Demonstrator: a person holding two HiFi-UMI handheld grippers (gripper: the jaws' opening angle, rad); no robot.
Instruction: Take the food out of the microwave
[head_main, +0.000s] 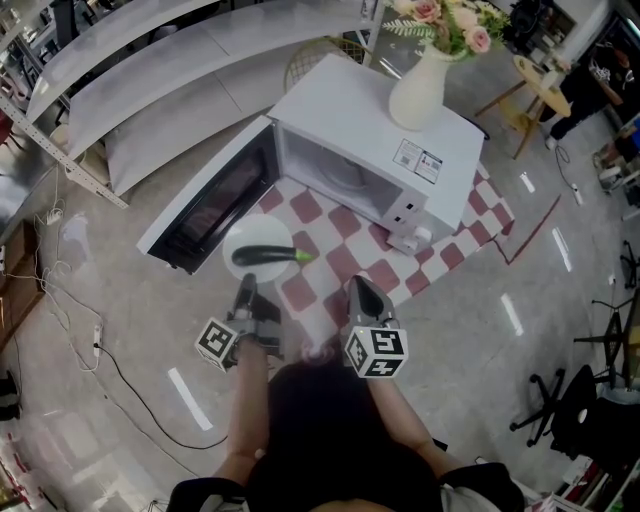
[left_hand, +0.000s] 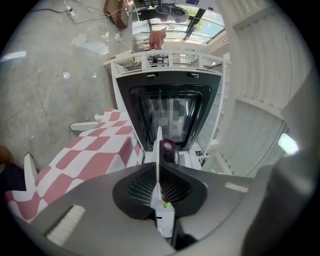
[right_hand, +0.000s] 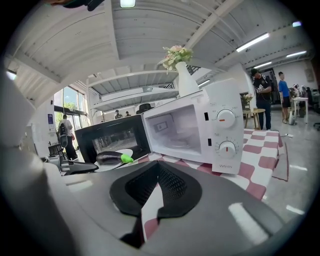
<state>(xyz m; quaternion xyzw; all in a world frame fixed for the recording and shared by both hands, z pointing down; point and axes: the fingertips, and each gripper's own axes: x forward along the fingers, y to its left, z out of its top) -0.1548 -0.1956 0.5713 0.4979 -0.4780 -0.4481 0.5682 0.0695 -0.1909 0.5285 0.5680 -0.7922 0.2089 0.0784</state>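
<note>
One eggplant (head_main: 265, 255) on one plate (head_main: 252, 235), one microwave (head_main: 340, 110)

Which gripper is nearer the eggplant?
Left. The left gripper clamps the rim of the plate carrying the eggplant; the right gripper sits apart, to the eggplant's right above the checkered cloth.

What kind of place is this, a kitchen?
Probably a workshop or lab hall staged as a kitchen: the white microwave sits on a red-and-white checked cloth, surrounded by glossy grey floor with trailing black cables.
</note>
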